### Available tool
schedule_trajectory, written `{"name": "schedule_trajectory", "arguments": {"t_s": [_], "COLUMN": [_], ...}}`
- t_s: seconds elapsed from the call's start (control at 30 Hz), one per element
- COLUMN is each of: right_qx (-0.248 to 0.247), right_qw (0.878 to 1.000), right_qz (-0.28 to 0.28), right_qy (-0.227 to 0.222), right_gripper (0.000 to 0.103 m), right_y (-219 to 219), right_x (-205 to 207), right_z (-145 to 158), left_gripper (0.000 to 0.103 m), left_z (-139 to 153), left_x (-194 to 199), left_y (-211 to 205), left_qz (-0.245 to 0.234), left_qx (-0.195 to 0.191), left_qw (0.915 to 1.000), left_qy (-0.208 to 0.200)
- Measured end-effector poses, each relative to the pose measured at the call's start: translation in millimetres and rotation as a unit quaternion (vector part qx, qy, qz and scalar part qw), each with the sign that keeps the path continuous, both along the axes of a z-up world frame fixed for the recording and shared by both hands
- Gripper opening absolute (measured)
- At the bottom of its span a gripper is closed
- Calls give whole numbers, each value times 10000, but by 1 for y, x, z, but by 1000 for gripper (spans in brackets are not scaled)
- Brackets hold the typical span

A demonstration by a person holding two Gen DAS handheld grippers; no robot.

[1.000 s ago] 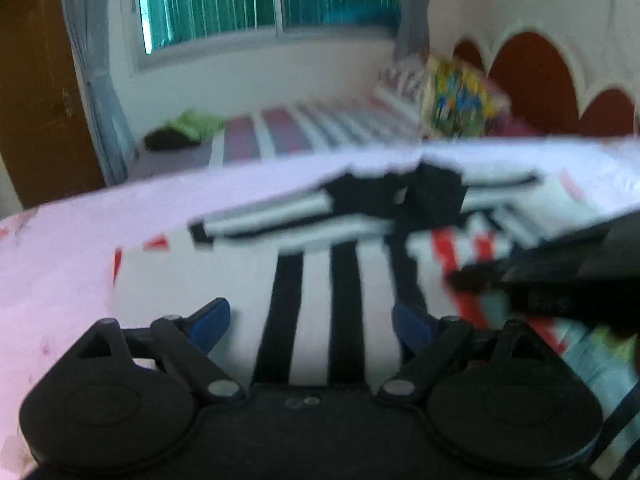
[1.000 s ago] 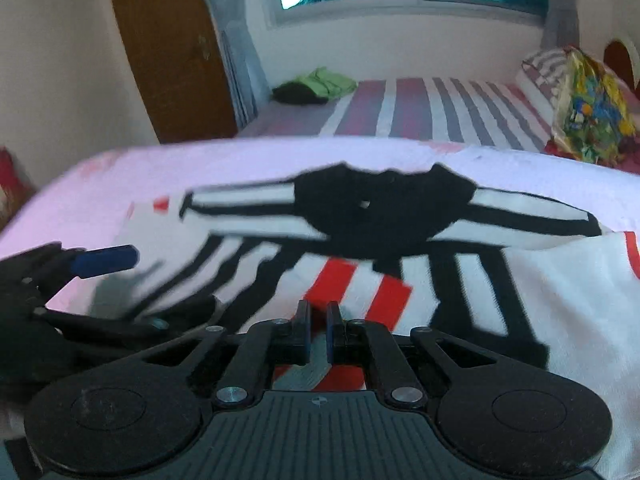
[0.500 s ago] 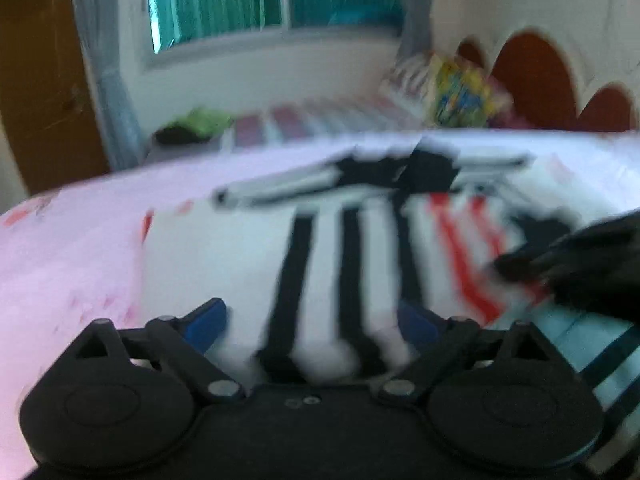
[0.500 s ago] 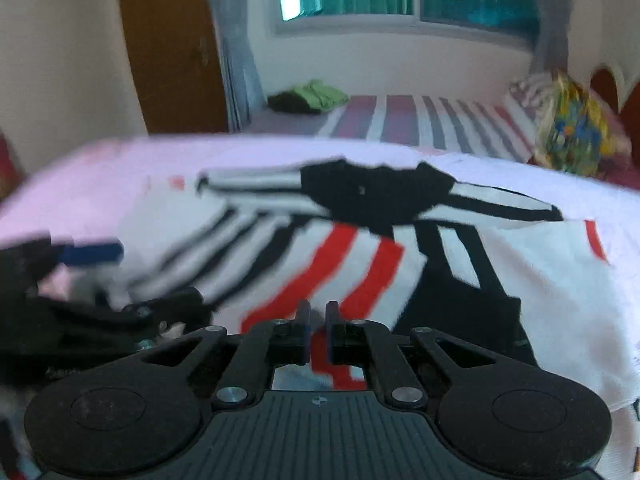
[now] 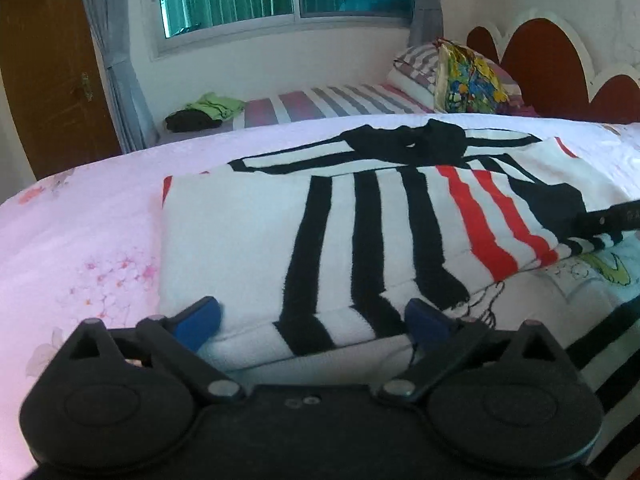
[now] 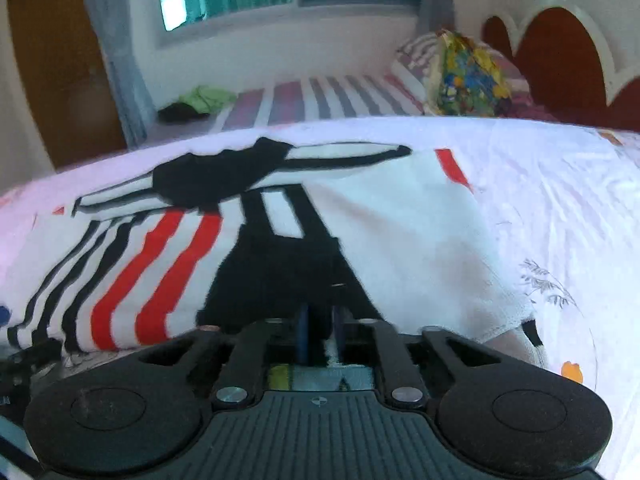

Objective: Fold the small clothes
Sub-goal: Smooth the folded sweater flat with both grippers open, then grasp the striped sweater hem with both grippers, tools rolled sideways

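White striped cloth garment (image 5: pixel 360 232) on pink floral bed sheet (image 5: pixel 80 240), left hand-held gripper (image 5: pixel 312 320) spread at its hem, right hand-held gripper (image 6: pixel 320 328) pinching its black edge

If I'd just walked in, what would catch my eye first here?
Most likely the striped shirt, white with bold black and red bars, spread across the pink bedsheet. Next, the two tools working it: the left gripper open over the near hem, the right gripper pinched shut on the edge. Behind stands a second bed under the window.
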State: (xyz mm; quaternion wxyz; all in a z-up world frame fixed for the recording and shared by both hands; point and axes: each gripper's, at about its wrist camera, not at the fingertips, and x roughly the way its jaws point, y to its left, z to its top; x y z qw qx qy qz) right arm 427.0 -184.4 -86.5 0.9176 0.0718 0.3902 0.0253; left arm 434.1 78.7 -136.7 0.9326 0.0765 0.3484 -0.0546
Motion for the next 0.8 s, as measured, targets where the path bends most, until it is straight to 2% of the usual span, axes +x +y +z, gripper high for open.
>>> {"name": "schedule_trajectory", "arguments": {"t_s": [0.1,0.17,0.2,0.43,0.5,0.53,0.57,0.63,0.73,0.8], "right_qx": [17,-205,-253,-171,-307,-257,-177,-86,201,287], "right_qw": [9989,9997,9996,9994,9987,9985,9986,9984,9970,9962], "right_qz": [-3,93,118,280,391,472,497,506,695,767], "right_qy": [-463,137,-53,55,71,76,-10,-231,-262,-303], "right_gripper": [17,31,33,34,44,61,70,71,71,70], "right_y": [1,7,8,2,1,-2,-5,-15,-36,-52], "right_x": [-11,5,2,-3,-10,-17,-25,-47,-86,-118], "right_z": [18,0,-1,5,4,9,12,26,42,49], "left_gripper": [99,100,101,101,99,96,92,90,90,92], "left_z": [0,-2,-2,-2,1,5,10,19,25,28], "left_x": [-3,-3,-4,-3,-6,-10,-18,-41,-83,-118], "left_y": [1,-1,-2,-3,-5,-7,-10,-11,-8,1], "left_qz": [-7,29,52,53,56,27,0,-104,-54,21], "left_qx": [-7,41,39,129,231,322,441,403,375,207], "left_qw": [10000,10000,10000,9999,9997,9994,9990,9991,9992,9997], "left_qy": [-24,-53,-57,-47,32,88,69,-18,119,119]}}
